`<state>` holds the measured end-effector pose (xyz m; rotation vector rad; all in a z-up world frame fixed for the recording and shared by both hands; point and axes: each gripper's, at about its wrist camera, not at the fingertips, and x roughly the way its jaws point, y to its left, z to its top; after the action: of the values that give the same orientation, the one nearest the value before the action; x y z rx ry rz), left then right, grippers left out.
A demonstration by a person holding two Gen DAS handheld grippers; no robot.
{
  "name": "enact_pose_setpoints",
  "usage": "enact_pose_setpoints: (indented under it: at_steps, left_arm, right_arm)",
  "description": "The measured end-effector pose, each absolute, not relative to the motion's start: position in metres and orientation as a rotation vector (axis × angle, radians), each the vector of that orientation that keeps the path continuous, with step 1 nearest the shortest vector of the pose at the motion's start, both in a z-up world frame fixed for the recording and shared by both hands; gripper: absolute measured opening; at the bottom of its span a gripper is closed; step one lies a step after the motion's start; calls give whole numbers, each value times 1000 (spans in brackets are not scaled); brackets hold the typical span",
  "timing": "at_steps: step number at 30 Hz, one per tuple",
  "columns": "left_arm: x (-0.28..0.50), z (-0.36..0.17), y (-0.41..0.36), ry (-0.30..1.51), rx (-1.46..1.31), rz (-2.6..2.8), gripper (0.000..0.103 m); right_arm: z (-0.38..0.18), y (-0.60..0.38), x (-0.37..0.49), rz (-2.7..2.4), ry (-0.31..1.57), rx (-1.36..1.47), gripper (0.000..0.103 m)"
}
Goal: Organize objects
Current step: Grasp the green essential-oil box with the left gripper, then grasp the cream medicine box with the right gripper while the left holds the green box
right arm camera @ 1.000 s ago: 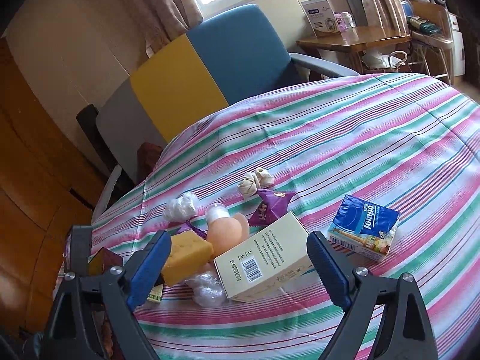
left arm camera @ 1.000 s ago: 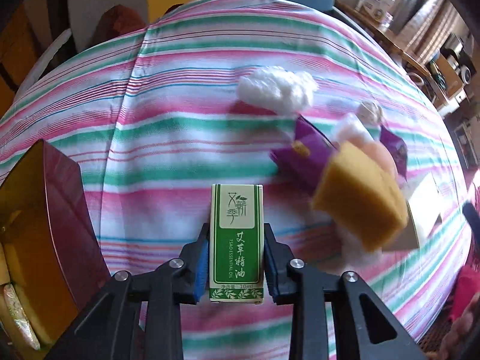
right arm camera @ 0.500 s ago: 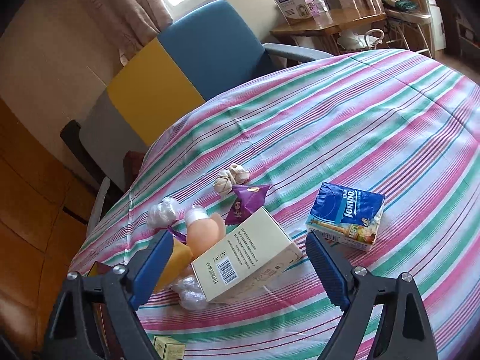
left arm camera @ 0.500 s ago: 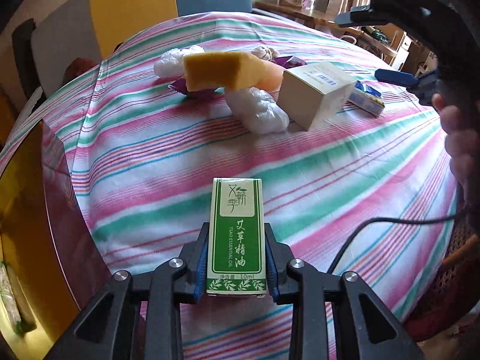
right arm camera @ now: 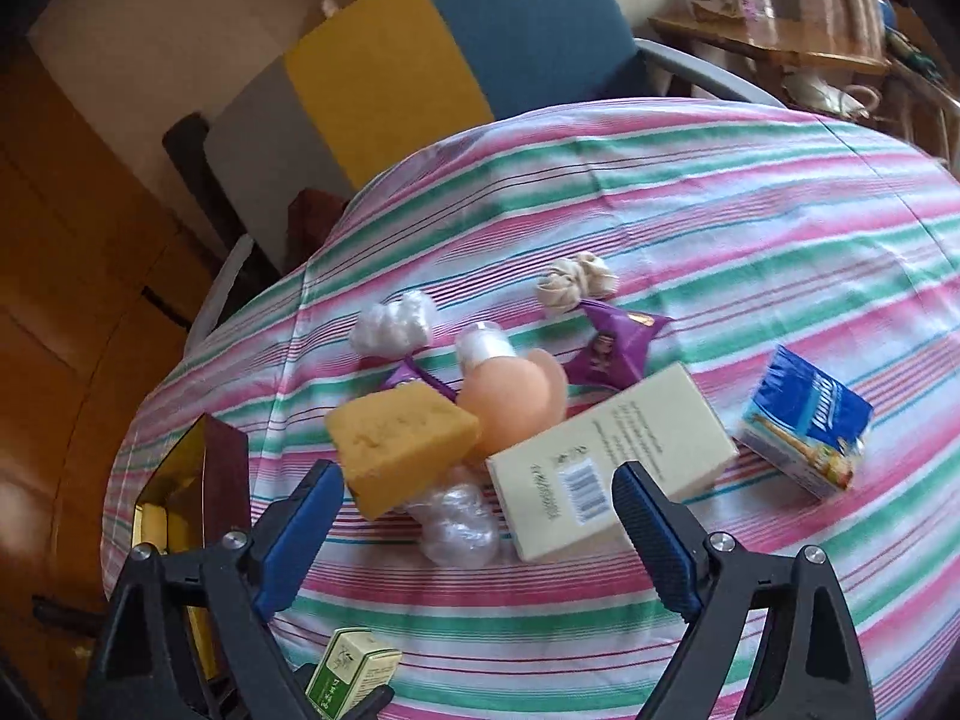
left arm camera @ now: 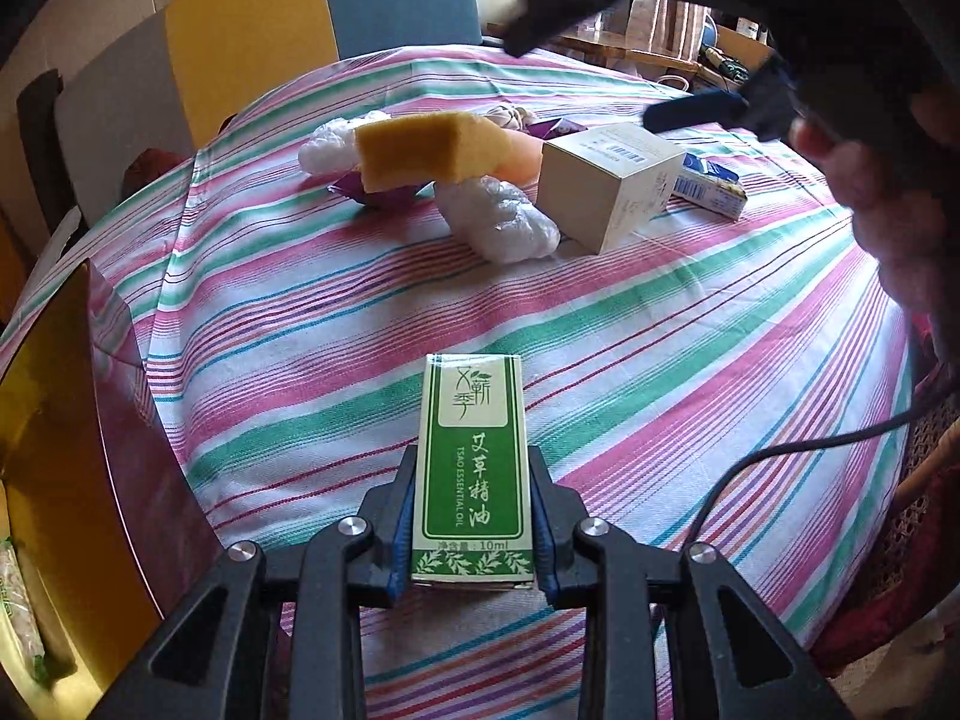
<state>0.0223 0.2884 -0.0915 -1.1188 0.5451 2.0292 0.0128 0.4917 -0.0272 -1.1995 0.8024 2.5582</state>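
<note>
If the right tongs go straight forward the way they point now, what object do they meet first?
Most likely the cream carton: it lies almost midway ahead of the open right tongs, with the crumpled clear plastic just left of that line. Depth is uncertain, so the plastic might touch first.

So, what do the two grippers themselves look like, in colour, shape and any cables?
Both are alike. The left gripper and the right gripper each have a black plastic frame with triangular cut-outs, silver round screws at the joints, and two fingers lined with blue ribbed pads. A thin black cable runs past the table edge on the right side of the left wrist view.
</note>
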Motion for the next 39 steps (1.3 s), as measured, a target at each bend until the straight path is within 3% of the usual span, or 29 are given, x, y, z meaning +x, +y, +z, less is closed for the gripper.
enact_pose_setpoints:
  at_steps: [3,7,10,15,22,24,25,28,39]
  left_arm:
    - [22,-92,287,538,-1111,2031,31]
    - [21,-94,287,527,-1104,2032,31]
    - [20,-94,286,520,-1100,2033,31]
    - [19,-94,285,496,-1104,2034,31]
    - [19,-95,284,486,-1100,2037,31]
    - [19,-95,285,484,-1099,2038,31]
    - [19,-95,285,484,-1100,2038,31]
    - [19,-95,285,483,-1098,2038,31]
    - [19,-95,287,481,-1099,2050,31]
  right_arm:
    - [-24,489,-1,2544,772,-1245,93]
    - [-30,513,12,2366,950,-1223,93]
    - [-37,527,26,2201,976,-1209,93]
    - [-48,541,40,2020,1178,-1063,102]
    - [-64,537,3,1940,1075,-1106,102]
    - [-74,535,-10,1944,982,-1201,85]
    - [-78,534,-11,1952,959,-1226,67]
    - [-80,531,-5,2000,916,-1274,52]
    - [-77,503,37,2170,666,-1513,50]
